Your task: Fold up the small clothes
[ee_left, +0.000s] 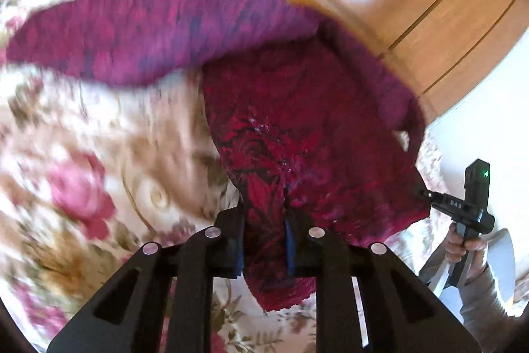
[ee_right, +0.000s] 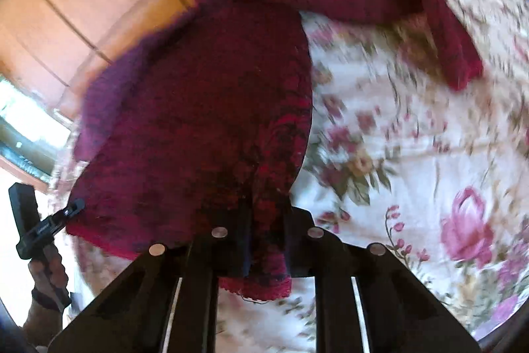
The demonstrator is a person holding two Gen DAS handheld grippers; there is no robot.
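Two grippers, one maroon knit sweater (ee_left: 297, 121) held up between us!

We've got the left gripper (ee_left: 264, 240) clamped on one hem corner and the right gripper (ee_right: 264, 240) pinching the other, the garment hanging blurred above a floral bedspread (ee_right: 413, 154) of pink roses on cream. Behind it runs orange wood panelling (ee_left: 413, 5); one sleeve (ee_right: 446, 32) trails toward the bedspread.

Motion-blurred sweater sleeve (ee_left: 132, 32), floral bedspread (ee_left: 66, 154)
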